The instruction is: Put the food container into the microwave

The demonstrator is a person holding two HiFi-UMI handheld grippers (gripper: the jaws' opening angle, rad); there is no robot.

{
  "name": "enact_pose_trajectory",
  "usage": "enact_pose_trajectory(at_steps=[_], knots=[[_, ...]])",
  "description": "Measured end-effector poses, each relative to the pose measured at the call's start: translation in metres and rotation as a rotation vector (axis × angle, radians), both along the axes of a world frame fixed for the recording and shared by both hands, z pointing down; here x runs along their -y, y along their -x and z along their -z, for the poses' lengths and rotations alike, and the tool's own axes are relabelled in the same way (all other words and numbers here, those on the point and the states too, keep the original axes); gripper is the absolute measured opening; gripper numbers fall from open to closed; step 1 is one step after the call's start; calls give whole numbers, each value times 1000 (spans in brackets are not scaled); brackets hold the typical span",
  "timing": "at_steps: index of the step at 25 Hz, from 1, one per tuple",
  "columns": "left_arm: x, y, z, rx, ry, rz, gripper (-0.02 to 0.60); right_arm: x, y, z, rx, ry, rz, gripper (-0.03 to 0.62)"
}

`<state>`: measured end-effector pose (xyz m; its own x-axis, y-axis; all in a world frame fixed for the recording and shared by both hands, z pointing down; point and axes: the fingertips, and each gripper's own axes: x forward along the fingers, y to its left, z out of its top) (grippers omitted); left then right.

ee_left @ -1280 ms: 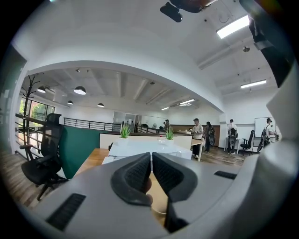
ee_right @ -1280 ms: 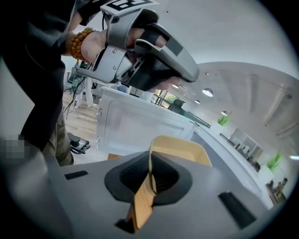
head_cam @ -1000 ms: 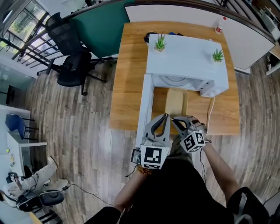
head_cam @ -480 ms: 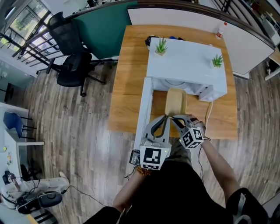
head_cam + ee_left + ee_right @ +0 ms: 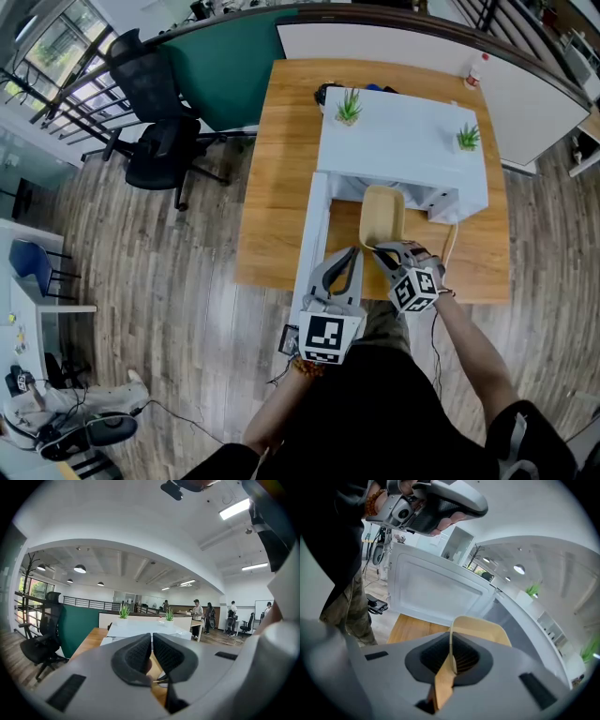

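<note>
Right gripper (image 5: 382, 248) is clamped on the near rim of the food container (image 5: 382, 214). I see its ribbed dark pads pinching the thin wall edge-on in the right gripper view (image 5: 451, 656). Container (image 5: 483, 632) is pale tan, smooth, thin-walled, a shallow rounded-rectangle tray. It hangs over the wooden table (image 5: 272, 187) with its far end at the mouth of the microwave (image 5: 403, 141). Microwave is a white, boxy, matte shell. Its door (image 5: 311, 234) is swung wide open, a flat panel with a raised frame. Left gripper (image 5: 349, 251) is level beside the door, with its textured pads (image 5: 138, 654) nearly together and nothing gripped.
</note>
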<state>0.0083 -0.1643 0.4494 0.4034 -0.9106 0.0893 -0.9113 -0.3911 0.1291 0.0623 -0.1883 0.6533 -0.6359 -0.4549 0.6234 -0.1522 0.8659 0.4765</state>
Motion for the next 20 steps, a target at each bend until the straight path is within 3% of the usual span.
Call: enact_pose_trajectory(at_steps=[20], knots=[[5, -21, -3, 17, -8, -69, 31, 50, 3, -8, -71, -44, -24, 21]])
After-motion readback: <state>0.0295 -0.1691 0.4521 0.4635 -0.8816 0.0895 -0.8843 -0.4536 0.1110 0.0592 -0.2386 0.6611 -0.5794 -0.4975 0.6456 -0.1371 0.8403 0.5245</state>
